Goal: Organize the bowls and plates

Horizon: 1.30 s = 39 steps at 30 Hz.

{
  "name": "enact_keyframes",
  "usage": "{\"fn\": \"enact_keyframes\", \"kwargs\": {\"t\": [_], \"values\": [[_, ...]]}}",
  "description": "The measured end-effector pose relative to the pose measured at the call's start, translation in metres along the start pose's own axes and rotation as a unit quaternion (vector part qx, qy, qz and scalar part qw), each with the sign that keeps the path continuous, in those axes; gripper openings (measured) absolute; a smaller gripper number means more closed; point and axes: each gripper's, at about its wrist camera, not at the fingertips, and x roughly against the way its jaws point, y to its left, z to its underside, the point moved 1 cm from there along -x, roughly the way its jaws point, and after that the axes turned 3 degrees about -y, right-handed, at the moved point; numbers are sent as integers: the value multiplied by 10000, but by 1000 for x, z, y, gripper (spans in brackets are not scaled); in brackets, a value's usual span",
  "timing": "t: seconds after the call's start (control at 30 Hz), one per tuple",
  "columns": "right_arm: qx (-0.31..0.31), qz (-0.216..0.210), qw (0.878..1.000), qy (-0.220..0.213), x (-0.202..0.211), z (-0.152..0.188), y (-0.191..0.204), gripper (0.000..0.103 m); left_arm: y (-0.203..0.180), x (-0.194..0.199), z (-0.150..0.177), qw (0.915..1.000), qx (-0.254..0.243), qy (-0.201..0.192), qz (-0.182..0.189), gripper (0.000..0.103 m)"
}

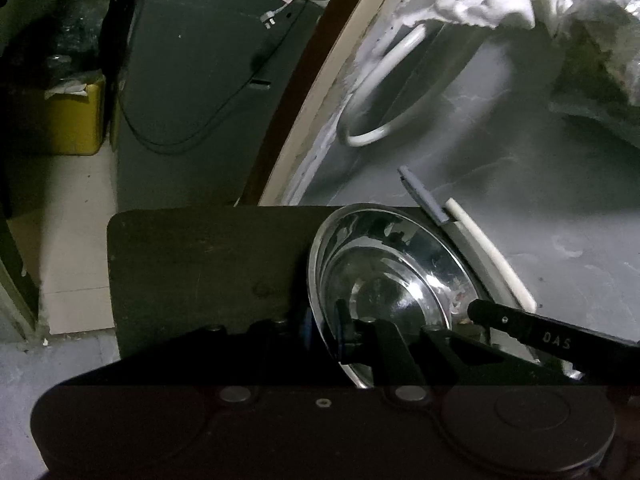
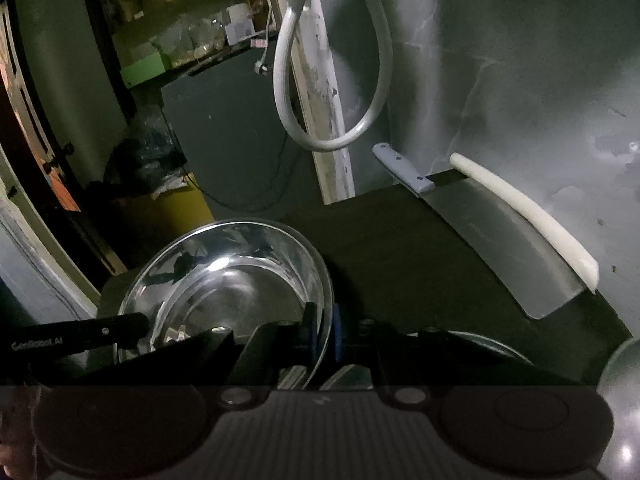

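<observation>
Both views are dim, and each gripper's own black body fills the lower part of its picture, hiding the near edge of the desk (image 2: 400, 248) and whatever lies closest in. In the right wrist view a second rounded metal rim (image 2: 484, 342) peeks out just past the right finger and a curved steel surface (image 2: 624, 384) is cut off at the far right edge; I cannot tell whether these are plates or bowls.

The desk is a dark, matte slab with rounded corners. The steel bowl (image 2: 236, 276) is round, polished and mirror-bright, with a thin rolled rim and a small flat bottom that throws back smeared reflections.

The right gripper (image 2: 322, 334) is drawn narrow on the bowl's right-hand rim, one black finger inside the wall and a blue-padded one outside. The left gripper (image 1: 404, 312) reaches in from the other side: one finger lies low in the bowl, the other long finger (image 1: 540, 330) crosses its far rim, but whether they pinch the metal I cannot tell.

Ahead and to the right of the right gripper, a cleaver (image 2: 500, 240) with a broad dull blade and a grey riveted handle rests on the desk, with a pale cream rod (image 2: 532, 210) just beside its back edge. A white hose loop (image 2: 332, 80) hangs against the wall beyond.
</observation>
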Motion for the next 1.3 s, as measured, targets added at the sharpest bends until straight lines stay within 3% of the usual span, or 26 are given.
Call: {"fn": "enact_keyframes", "kwargs": {"t": [0.27, 0.53, 0.97, 1.3], "values": [[-268, -113, 9990, -347, 58, 6, -3, 9, -24, 40, 1, 9997, -104, -96, 175, 11], [-464, -67, 9975, -536, 127, 35, -10, 9, -58, 86, 28, 9990, -332, 11, 295, 11], [-808, 92, 9957, -434, 208, 102, -26, 10, -92, 132, 101, 9951, -700, 598, 369, 12], [-1083, 232, 9938, -84, 222, 153, -35, 11, -96, 139, 146, 9902, -902, 1041, 216, 12]]}}
